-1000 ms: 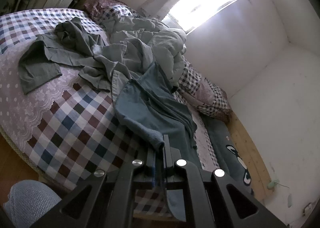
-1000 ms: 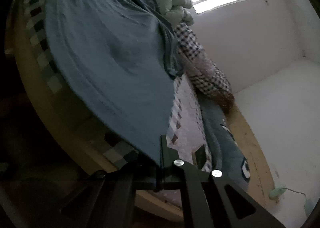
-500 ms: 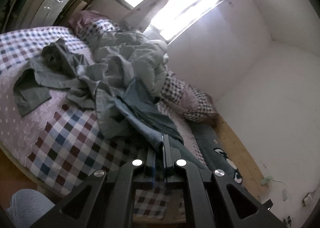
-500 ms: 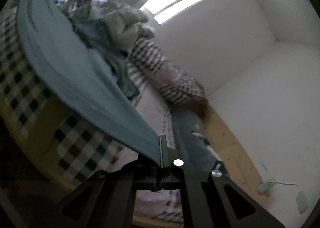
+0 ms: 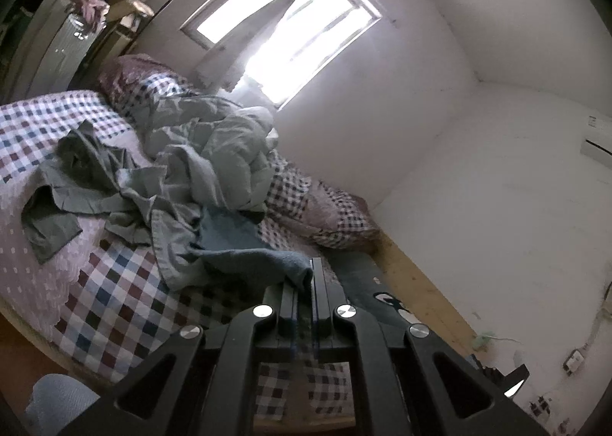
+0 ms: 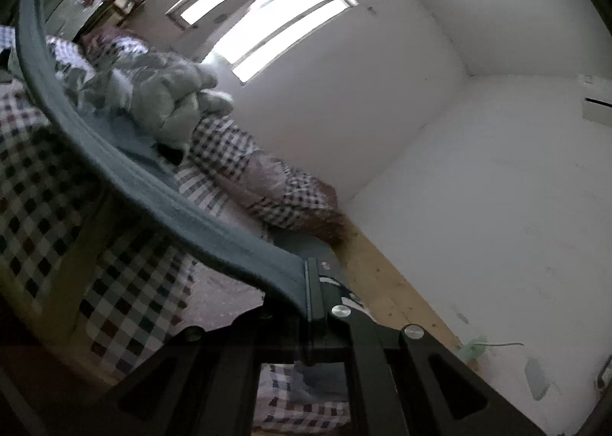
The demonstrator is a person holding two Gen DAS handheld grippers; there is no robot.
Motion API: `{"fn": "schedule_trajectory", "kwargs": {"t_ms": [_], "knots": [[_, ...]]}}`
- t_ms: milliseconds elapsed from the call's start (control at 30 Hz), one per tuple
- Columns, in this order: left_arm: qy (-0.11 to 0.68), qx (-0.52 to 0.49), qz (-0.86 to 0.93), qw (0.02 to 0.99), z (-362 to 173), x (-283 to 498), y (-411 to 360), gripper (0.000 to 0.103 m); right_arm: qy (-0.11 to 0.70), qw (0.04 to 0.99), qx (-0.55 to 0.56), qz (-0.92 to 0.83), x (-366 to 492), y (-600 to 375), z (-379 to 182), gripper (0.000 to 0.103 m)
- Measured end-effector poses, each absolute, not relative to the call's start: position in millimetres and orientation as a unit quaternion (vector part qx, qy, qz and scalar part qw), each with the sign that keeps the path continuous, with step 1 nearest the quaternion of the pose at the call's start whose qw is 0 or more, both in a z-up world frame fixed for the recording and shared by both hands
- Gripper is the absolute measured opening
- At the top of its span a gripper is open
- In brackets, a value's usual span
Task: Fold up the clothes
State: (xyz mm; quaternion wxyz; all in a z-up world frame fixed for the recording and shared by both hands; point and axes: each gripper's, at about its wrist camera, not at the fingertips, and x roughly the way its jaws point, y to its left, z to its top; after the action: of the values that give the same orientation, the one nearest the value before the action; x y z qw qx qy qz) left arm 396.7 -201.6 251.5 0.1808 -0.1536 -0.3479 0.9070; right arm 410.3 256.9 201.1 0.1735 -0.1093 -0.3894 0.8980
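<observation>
Blue-grey garment (image 5: 244,244) pinched at two points: my left gripper (image 5: 304,279) is clamped on a bunched edge, my right gripper (image 6: 306,283) clamped on the hem, which runs taut up and left across that view. Its far end lies on the checked bedspread (image 5: 114,294), against a heap of pale green clothes (image 5: 214,153).
</observation>
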Motion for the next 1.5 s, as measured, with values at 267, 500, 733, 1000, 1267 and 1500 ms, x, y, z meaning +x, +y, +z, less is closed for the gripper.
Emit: {"fn": "schedule_trajectory", "kwargs": {"t_ms": [267,500,733,1000,1267,1500], "knots": [[-0.347,-0.117,0.911,0.189,281.3,431.8,-211.2,0.003,-0.404,0.174,-0.089,0.893,450.0,244.8,231.2,0.0],[-0.363,-0.076,0.905,0.208,303.9,463.4,-222.2,0.003,-0.416,0.185,-0.064,0.888,491.7,234.9,259.8,0.0],[-0.39,-0.072,0.892,0.215,304.3,478.1,-227.1,0.003,-0.403,0.163,-0.041,0.899,534.0,232.1,294.4,0.0],[-0.368,-0.089,0.903,0.203,302.0,450.4,-216.5,0.003,-0.386,0.126,-0.066,0.911,535.6,237.8,301.2,0.0],[-0.336,-0.139,0.912,0.19,295.9,371.9,-187.8,0.003,-0.381,0.108,-0.14,0.907,465.8,259.1,267.8,0.0],[-0.331,-0.199,0.909,0.16,277.3,275.2,-171.8,0.003,-0.363,0.075,-0.197,0.908,383.9,287.1,241.6,0.0]]}}
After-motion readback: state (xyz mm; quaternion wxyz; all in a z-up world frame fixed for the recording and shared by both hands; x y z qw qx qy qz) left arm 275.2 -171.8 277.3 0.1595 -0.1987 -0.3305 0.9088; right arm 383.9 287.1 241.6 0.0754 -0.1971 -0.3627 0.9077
